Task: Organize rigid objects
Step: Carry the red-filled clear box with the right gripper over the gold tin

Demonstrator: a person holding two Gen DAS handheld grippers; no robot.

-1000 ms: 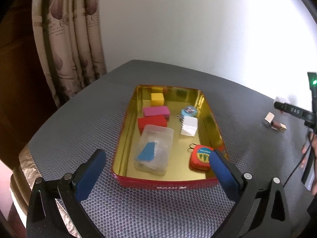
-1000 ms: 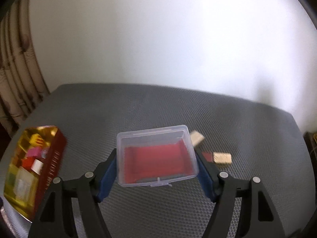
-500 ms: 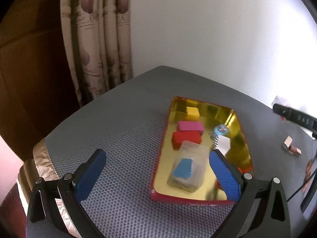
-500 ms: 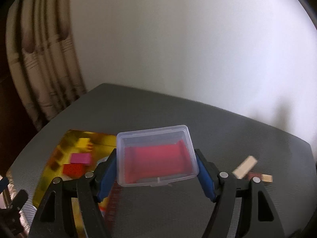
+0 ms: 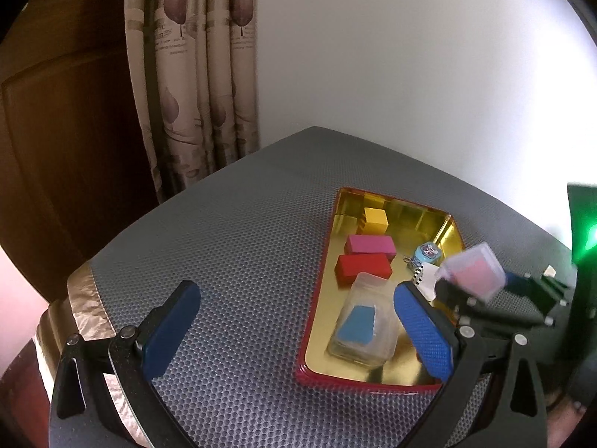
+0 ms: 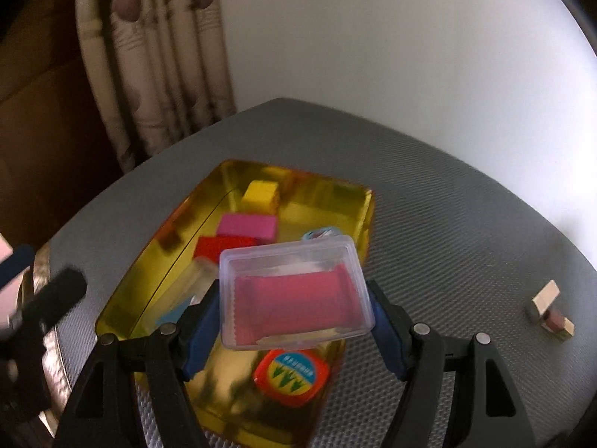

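Observation:
My right gripper [image 6: 294,330] is shut on a clear plastic box with a pink insert [image 6: 294,295] and holds it above the gold tin tray [image 6: 149,283]; the box also shows in the left wrist view [image 5: 472,272]. The tray [image 5: 321,298] holds a yellow block [image 5: 375,220], a pink block [image 5: 369,244], a red block [image 5: 363,267], a clear box with a blue piece [image 5: 363,323], a small blue keychain [image 5: 427,252] and an orange tape measure [image 6: 291,375]. My left gripper [image 5: 298,330] is open and empty, left of the tray's near end.
Small wooden blocks [image 6: 550,310] lie on the grey mat to the right of the tray. A curtain [image 5: 194,74] and a wooden door stand at the back left. The table edge with gold trim [image 5: 86,306] is near my left gripper.
My right gripper has carried the pink box left until it hangs over the tray. My left gripper has shifted left, so the tray now sits to its right.

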